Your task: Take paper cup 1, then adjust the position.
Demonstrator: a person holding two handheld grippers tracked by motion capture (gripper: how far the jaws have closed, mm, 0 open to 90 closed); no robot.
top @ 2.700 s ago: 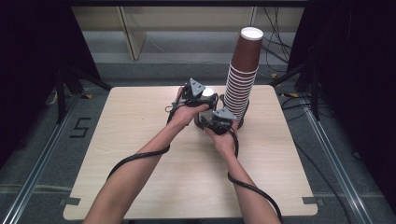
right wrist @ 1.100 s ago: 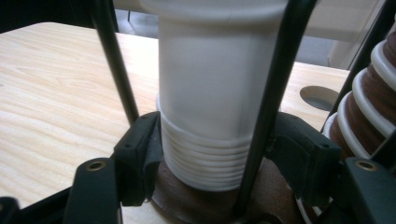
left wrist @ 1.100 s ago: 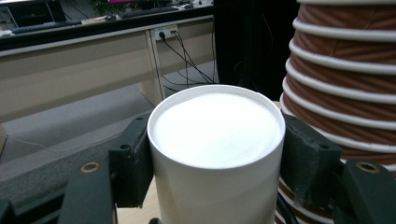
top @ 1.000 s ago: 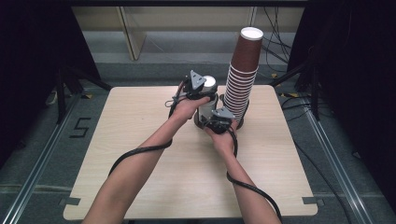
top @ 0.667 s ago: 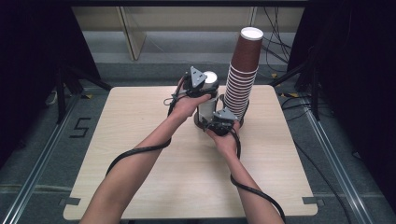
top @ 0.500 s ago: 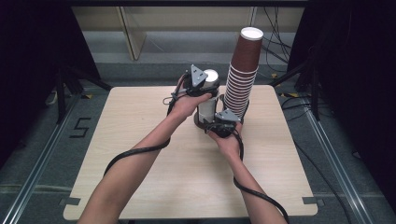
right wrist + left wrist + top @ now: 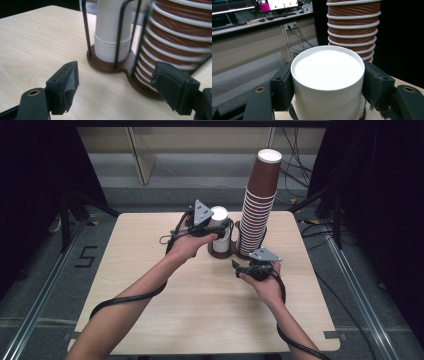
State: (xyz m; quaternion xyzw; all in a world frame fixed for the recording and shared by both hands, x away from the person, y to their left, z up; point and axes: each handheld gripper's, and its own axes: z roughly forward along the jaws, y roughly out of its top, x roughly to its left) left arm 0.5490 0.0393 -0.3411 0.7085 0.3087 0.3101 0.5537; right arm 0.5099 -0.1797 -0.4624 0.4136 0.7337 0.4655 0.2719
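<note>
Gripping a plain white paper cup [image 7: 328, 82], left tool [image 7: 216, 226] clamps its rim; right tool [image 7: 244, 268] just opened, empty.

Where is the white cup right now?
In the high view the white cup sits mid-table, clamped in the left gripper, atop the white stack just left of the tall brown cup stack.
</note>
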